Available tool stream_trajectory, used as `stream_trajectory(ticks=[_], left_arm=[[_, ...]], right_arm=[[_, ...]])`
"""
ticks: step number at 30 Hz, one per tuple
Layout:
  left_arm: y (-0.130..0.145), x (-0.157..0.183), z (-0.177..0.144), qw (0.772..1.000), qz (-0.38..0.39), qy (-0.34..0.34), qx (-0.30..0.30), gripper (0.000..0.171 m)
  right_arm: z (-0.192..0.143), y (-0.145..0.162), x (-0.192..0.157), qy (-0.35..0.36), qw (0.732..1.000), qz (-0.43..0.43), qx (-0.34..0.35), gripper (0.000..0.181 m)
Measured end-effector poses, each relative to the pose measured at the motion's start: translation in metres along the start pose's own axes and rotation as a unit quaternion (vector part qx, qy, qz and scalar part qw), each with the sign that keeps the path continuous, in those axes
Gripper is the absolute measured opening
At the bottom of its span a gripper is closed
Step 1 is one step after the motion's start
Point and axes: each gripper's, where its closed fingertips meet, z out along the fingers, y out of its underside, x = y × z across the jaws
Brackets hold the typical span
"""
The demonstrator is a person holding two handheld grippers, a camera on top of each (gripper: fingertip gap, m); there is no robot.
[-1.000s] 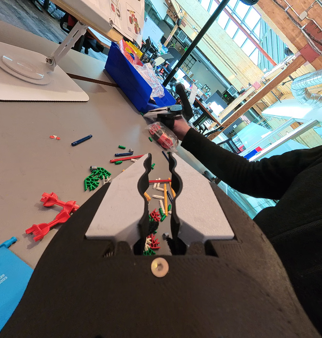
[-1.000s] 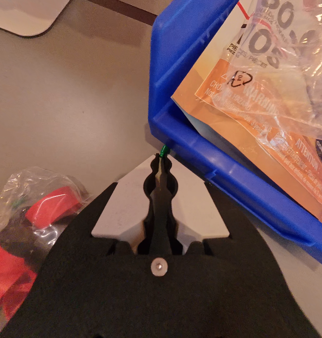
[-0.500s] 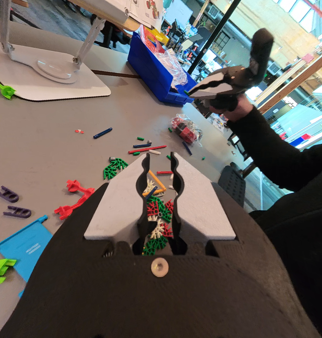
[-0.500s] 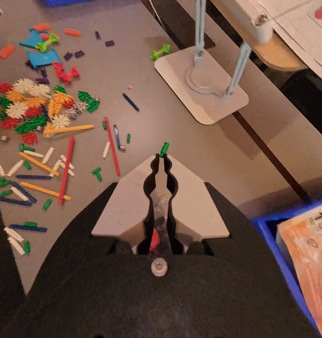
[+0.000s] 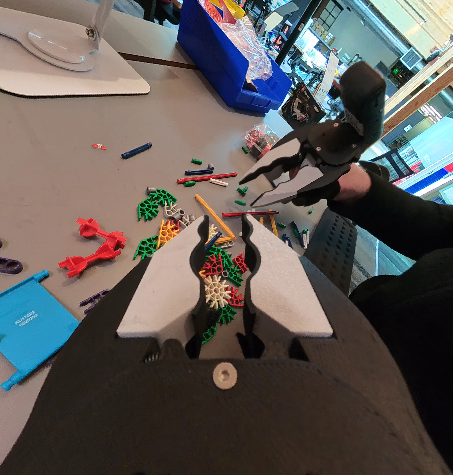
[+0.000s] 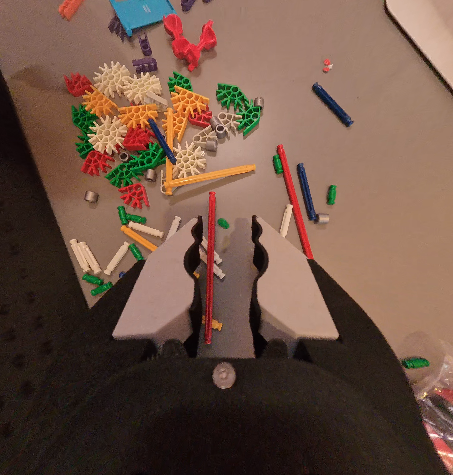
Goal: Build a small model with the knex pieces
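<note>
Red rod [image 6: 210, 267] on table between wide-open, empty right gripper [image 6: 226, 221] fingers.

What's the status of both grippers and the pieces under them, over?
Left gripper open, empty, above the connector pile. Right gripper open, empty, over a red rod lying on the table. Small green rod near its tips.

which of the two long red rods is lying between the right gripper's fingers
The shorter red rod, framed by the open right gripper. The longer red rod lies outside its right finger, beside a blue rod.
</note>
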Motion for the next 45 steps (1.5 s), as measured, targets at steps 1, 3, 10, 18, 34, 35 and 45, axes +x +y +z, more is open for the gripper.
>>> stream_trajectory(ticks=[1,3,10,18,34,35,45], left_arm=[[0.000,0.001,0.000,1.000,0.003,0.002,-0.002,0.023],[0.000,0.004,0.000,1.000,0.010,0.005,-0.007,0.023],[-0.008,0.008,0.000,1.000,0.012,0.023,0.002,0.023],[-0.011,0.016,0.014,0.998,0.033,0.039,-0.020,0.023],[-0.003,0.028,0.028,0.996,0.034,0.074,-0.037,0.023],[-0.004,0.030,0.030,0.996,0.037,0.077,-0.039,0.023],[-0.003,0.029,0.021,0.996,0.043,0.069,-0.037,0.023]], right_arm=[[-0.007,-0.002,0.003,0.006,1.000,0.005,0.006,0.039],[-0.033,-0.003,0.025,0.054,0.998,0.028,0.020,0.047],[-0.118,0.102,0.139,0.213,0.957,0.191,-0.041,0.063],[-0.144,0.145,0.198,0.292,0.936,0.183,-0.074,0.051],[-0.144,0.188,-0.035,-0.058,0.989,0.028,-0.133,0.012],[-0.143,0.191,-0.038,-0.065,0.988,0.027,-0.139,0.011],[-0.131,0.191,-0.028,-0.045,0.991,0.004,-0.128,0.000]])
